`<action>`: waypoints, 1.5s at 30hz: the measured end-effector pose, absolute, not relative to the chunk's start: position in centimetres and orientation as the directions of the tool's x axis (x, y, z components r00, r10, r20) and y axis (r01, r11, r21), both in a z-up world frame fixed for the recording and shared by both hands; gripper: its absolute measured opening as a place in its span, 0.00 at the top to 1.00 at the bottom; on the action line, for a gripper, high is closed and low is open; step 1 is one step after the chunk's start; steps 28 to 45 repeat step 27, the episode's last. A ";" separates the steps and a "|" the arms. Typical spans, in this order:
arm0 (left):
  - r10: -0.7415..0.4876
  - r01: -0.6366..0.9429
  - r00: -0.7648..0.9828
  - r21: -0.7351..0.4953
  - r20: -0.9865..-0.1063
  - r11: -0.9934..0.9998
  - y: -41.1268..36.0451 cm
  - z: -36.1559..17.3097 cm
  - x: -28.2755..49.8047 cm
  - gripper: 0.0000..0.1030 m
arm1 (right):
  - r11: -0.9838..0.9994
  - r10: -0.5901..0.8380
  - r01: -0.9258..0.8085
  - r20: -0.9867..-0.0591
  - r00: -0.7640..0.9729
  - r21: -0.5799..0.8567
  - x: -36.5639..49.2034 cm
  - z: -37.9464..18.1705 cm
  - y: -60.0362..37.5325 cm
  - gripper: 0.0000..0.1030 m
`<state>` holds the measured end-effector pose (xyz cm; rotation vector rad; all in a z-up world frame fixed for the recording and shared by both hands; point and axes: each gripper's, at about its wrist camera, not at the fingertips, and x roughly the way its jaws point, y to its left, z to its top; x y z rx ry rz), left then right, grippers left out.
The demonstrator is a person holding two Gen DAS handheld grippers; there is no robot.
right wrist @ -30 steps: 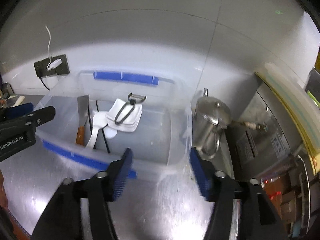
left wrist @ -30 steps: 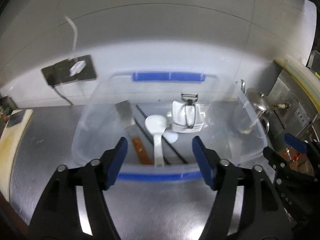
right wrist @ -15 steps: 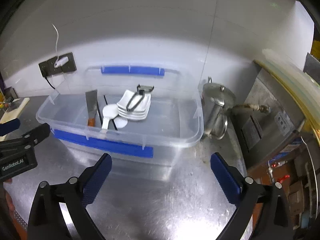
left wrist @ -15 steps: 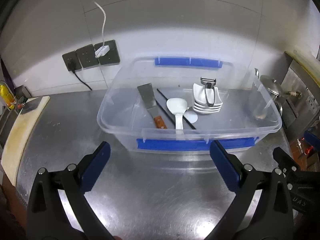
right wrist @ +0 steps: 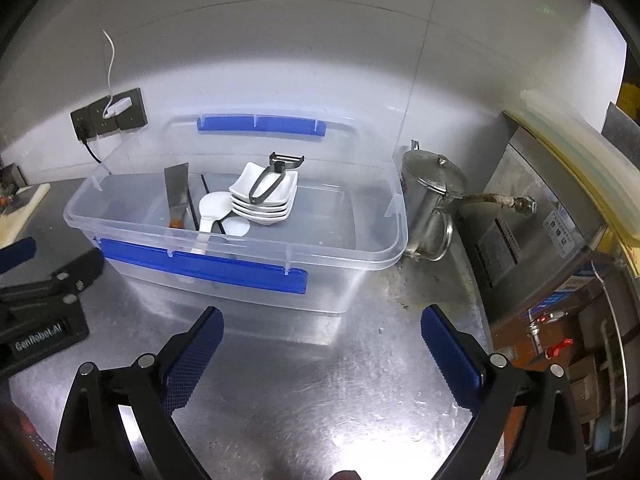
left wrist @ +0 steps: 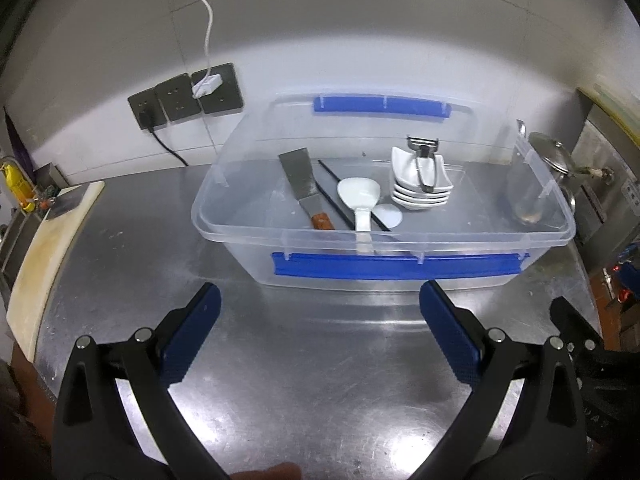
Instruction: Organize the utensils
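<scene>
Inside bin [left wrist: 240, 236], four dishes [left wrist: 420, 188], one peeler [left wrist: 424, 160]

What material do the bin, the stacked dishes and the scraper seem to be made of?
Bin: clear plastic, contents show through, blue clips. Dishes: probably glazed white ceramic, glossy; could be melamine. Scraper: dull grey metal blade, brown handle that looks like wood.

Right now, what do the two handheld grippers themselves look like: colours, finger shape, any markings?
Both match. The left gripper and right gripper have matte black angular linkage arms with round silver pivot pins, ending in long blue fingers with ribbed, dotted pads. Seen from the right wrist, the left gripper's black body carries pale "GenRobot.AI" lettering. No sleeves or cables show.
</scene>
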<state>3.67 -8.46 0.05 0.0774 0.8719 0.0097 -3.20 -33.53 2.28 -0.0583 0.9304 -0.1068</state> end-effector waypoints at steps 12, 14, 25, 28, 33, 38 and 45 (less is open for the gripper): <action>0.023 0.055 0.650 0.077 -0.760 0.996 -9.5 -0.1 3.4 0.07 | 0.989 -0.145 0.097 -0.788 0.598 -0.109 -3.6 2.1 -33.6 0.05; -0.015 0.064 0.659 0.037 -0.752 0.997 -9.3 -0.1 3.2 0.07 | 0.990 -0.141 0.097 -0.796 0.588 -0.103 -3.7 1.9 -33.6 0.05; -0.031 0.086 0.655 0.033 -0.755 0.996 -9.7 -0.6 3.1 0.07 | 0.992 -0.123 0.078 -0.816 0.565 -0.096 -3.4 1.3 -33.6 0.05; -0.027 0.086 0.657 0.040 -0.754 0.996 -9.8 -0.6 3.1 0.07 | 0.992 -0.122 0.079 -0.820 0.560 -0.094 -3.4 1.1 -33.7 0.05; -0.027 0.086 0.657 0.040 -0.754 0.996 -9.8 -0.6 3.1 0.07 | 0.992 -0.122 0.079 -0.820 0.560 -0.094 -3.4 1.1 -33.7 0.05; -0.027 0.086 0.657 0.040 -0.754 0.996 -9.8 -0.6 3.1 0.07 | 0.992 -0.122 0.079 -0.820 0.560 -0.094 -3.4 1.1 -33.7 0.05; -0.027 0.086 0.657 0.040 -0.754 0.996 -9.8 -0.6 3.1 0.07 | 0.992 -0.122 0.079 -0.820 0.560 -0.094 -3.4 1.1 -33.7 0.05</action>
